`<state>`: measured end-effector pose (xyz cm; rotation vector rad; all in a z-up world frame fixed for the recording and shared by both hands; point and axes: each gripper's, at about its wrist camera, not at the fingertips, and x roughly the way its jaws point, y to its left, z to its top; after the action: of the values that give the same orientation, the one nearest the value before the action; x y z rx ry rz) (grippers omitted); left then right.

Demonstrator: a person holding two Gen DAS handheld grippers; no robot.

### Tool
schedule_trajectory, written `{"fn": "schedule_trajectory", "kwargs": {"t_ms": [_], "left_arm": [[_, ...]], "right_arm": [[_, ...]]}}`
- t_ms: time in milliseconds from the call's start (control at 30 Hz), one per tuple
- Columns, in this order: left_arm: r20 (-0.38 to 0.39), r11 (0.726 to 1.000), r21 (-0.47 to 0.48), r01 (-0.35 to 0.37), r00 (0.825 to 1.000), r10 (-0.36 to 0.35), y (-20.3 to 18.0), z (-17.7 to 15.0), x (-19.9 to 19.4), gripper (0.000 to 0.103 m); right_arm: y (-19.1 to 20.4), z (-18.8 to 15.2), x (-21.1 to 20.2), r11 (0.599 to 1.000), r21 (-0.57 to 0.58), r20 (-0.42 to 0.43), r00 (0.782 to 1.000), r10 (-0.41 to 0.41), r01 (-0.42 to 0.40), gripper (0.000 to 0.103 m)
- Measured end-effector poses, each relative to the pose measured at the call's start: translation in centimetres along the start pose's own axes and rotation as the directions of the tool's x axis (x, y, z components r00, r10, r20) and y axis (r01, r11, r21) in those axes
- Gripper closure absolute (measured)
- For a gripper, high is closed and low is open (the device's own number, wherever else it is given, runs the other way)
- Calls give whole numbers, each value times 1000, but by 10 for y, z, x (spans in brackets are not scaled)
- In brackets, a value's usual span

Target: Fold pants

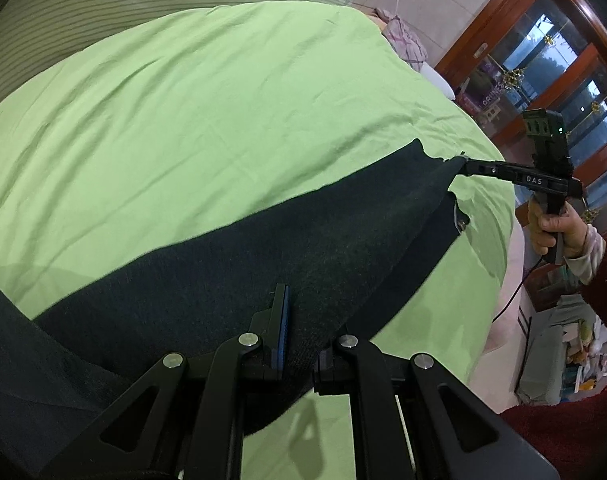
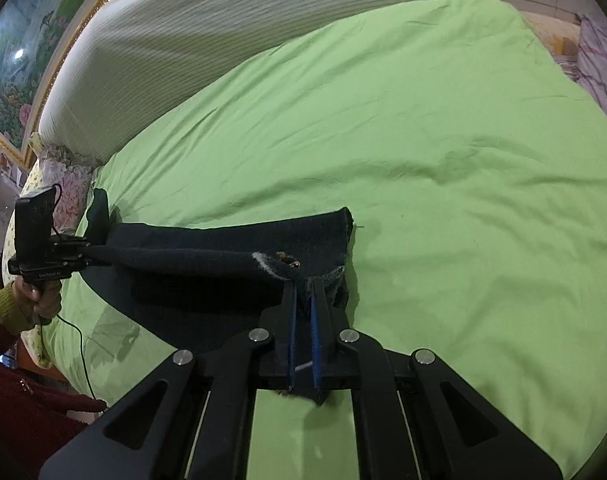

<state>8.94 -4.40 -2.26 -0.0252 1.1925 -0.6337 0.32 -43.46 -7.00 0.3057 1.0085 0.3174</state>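
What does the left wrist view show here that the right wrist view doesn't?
Only the left wrist view: a wooden glass-fronted cabinet at the right, the right gripper seen from the side, pinching the pants' far end.

Only the right wrist view: a gold-framed painting at the upper left, the left gripper from the side, and the waistband button near the right gripper's shut jaws.

Both: the dark pants held between the two grippers above the green sheet, and the striped bedding behind.

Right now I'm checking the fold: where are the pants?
The pants hang stretched between the two grippers over the green sheet: the right gripper is shut on the waistband end, the left gripper on the other, toward the striped pillow.
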Motion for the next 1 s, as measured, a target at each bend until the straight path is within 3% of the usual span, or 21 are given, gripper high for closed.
{"fn": "schedule_trajectory", "kwargs": {"t_ms": [500, 600, 667, 700, 800, 933, 1000], "left_arm": [[-51, 996, 65, -58, 997, 61, -17, -33, 26, 94], [-64, 994, 68, -84, 994, 88, -19, -34, 32, 82], [-94, 993, 65, -100, 990, 106, -21, -35, 38, 63], [-113, 991, 53, -120, 986, 125, -22, -36, 40, 48], [-81, 991, 23, -132, 988, 133, -22, -42, 31, 46], [-46, 987, -90, -131, 991, 128, -9, -49, 10, 44], [-33, 976, -167, -138, 990, 134, 2, -49, -2, 39]], "right_arm": [[12, -33, 24, 996, -16, -105, 990, -90, 89, 97], [10, -39, 34, 994, -5, -160, 981, -112, 113, 97], [13, -40, 40, 988, -21, -184, 971, -154, 153, 94], [16, -40, 41, 985, -27, -188, 967, -174, 172, 93], [23, -37, 38, 976, -3, -180, 960, -214, 217, 87], [31, -31, 19, 972, 55, -96, 971, -221, 227, 60], [41, -28, 9, 975, 71, -28, 978, -207, 209, 53]]}}
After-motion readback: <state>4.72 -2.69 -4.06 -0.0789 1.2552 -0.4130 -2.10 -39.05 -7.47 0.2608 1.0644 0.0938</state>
